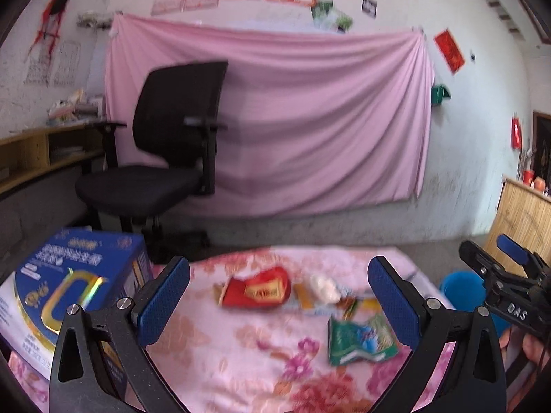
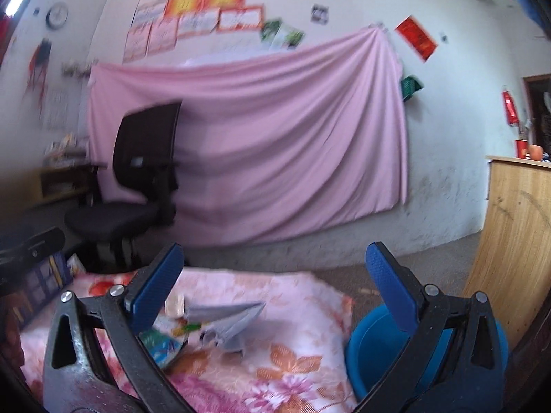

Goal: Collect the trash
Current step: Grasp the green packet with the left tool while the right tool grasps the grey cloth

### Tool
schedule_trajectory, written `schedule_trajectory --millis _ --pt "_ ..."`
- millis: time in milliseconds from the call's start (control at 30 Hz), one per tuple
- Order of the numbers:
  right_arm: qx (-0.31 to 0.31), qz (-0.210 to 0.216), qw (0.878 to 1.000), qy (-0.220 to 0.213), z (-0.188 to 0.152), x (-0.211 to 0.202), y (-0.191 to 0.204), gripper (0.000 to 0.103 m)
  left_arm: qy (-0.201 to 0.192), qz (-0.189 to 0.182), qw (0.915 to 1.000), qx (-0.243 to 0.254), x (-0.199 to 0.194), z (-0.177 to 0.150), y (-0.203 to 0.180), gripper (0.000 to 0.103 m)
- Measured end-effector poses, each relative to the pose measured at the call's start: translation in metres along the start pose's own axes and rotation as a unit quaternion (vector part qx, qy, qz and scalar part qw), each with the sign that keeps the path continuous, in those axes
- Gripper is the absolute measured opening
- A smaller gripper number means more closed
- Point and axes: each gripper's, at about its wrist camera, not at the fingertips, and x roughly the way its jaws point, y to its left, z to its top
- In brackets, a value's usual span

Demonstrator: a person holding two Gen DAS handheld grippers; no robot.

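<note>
Trash lies on a table under a pink floral cloth (image 1: 241, 351): a red wrapper (image 1: 256, 289), a crumpled white wad (image 1: 324, 288), small yellow wrappers (image 1: 347, 304) and a green packet (image 1: 358, 339). My left gripper (image 1: 279, 296) is open and empty above the cloth, the red wrapper between its fingers in view. My right gripper (image 2: 273, 287) is open and empty; it also shows in the left wrist view (image 1: 509, 258). In the right wrist view a grey foil wrapper (image 2: 230, 323) and the green packet (image 2: 162, 342) lie ahead. A blue bucket (image 2: 375, 347) stands at the table's right edge.
A blue box (image 1: 72, 285) stands on the table's left side. A black office chair (image 1: 155, 172) stands behind the table before a pink sheet (image 1: 292, 120) on the wall. A wooden cabinet (image 2: 516, 241) is at right, a shelf (image 1: 41, 151) at left.
</note>
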Motion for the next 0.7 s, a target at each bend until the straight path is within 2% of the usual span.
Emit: schedule_trajectory --millis 100,200,333,367,433,633,700 --pt "-0.005 0.021 0.998 0.053 -0.007 0.020 0.003 0.103 0.040 -0.014 0.9990 0.010 0.012 -0.005 -0.003 0.101" --pt "-0.003 0.023 0.994 0.108 -0.015 0.040 0.002 0.103 0.075 -0.025 0.9965 0.026 0.026 -0.011 -0.007 0.101" --pt "0.003 0.029 0.988 0.150 -0.023 0.054 -0.001 0.103 0.120 -0.044 0.9913 0.030 0.045 -0.017 -0.011 0.098" --pt "0.005 0.031 0.988 0.154 -0.025 0.054 -0.001 0.103 0.132 -0.048 0.9896 0.032 0.050 -0.019 -0.012 0.094" --pt "0.008 0.039 0.986 0.164 -0.027 0.057 -0.002 0.103 0.152 -0.059 0.9860 0.036 0.057 -0.019 -0.014 0.080" --pt "0.009 0.058 0.977 0.203 -0.033 0.070 0.002 0.103 0.218 -0.093 0.9708 0.038 0.083 -0.029 -0.021 0.048" --pt "0.006 0.063 0.974 0.217 -0.034 0.076 0.005 0.102 0.237 -0.108 0.9651 0.031 0.090 -0.033 -0.022 0.041"
